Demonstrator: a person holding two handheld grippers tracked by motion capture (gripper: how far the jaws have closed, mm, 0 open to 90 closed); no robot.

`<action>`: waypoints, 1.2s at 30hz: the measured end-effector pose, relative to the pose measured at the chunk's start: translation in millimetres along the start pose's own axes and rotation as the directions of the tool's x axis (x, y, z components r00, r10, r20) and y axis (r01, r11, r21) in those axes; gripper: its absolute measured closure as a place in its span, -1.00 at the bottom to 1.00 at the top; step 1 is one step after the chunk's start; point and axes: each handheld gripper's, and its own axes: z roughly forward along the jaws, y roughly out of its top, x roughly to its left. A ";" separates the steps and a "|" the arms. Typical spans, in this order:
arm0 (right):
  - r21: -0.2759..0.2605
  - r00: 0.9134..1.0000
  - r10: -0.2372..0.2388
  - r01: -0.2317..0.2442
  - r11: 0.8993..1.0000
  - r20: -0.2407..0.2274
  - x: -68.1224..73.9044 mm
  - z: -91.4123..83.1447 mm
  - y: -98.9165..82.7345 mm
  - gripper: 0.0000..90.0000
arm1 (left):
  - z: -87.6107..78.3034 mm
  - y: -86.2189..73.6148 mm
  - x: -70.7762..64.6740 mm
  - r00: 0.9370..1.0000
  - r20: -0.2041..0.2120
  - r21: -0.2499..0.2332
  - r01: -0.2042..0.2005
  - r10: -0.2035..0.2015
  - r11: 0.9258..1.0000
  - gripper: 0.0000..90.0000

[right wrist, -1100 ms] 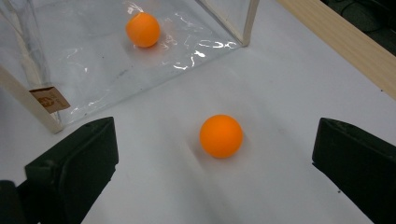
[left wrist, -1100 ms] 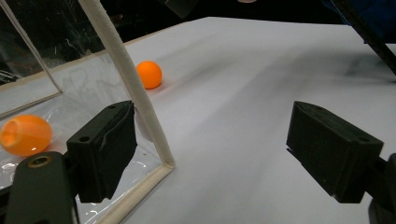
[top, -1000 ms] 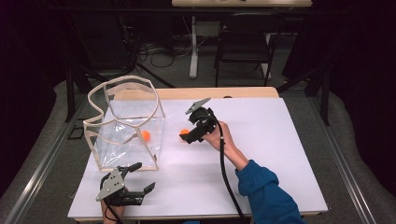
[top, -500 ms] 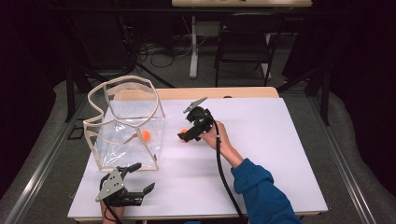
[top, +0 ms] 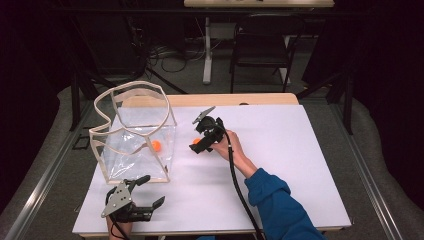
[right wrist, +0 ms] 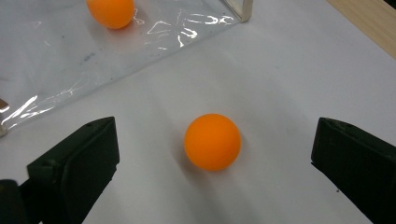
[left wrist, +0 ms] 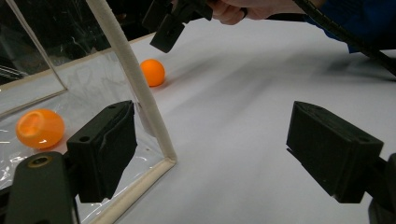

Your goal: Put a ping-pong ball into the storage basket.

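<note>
Currently: orange balls (right wrist: 212, 141) 2 | right tongs (right wrist: 210, 154) open | left tongs (left wrist: 210, 154) open

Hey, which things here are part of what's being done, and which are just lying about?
In the job:
- right claw, open around the loose orange ball
- clear bag
- orange ball inside the bag
- left claw, open near the bag's corner

Lying about:
- chair
- floor cables

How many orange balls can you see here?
2: one orange ball lies on the white table between the right hand-held gripper's open jaws; another sits inside the clear bag.
</note>
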 end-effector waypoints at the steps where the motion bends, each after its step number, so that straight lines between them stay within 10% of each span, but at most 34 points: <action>1: 0.003 1.000 -0.005 0.005 1.000 0.001 0.3 1.6 0.2 -0.99 | 0.2 -0.2 0.0 1.000 0.002 0.001 0.002 -0.002 1.000 -0.65; 21: 0.041 0.999 0.004 -0.003 0.999 -0.031 -0.3 27.1 -4.6 -0.99 | 0.4 -0.3 -0.1 1.000 0.007 0.003 0.002 -0.002 1.000 -0.65; 36: 0.087 1.000 0.012 -0.012 0.996 0.002 1.0 35.8 -9.0 -0.49 | 0.0 0.3 -1.7 1.000 0.003 0.004 -0.002 0.002 1.000 -0.65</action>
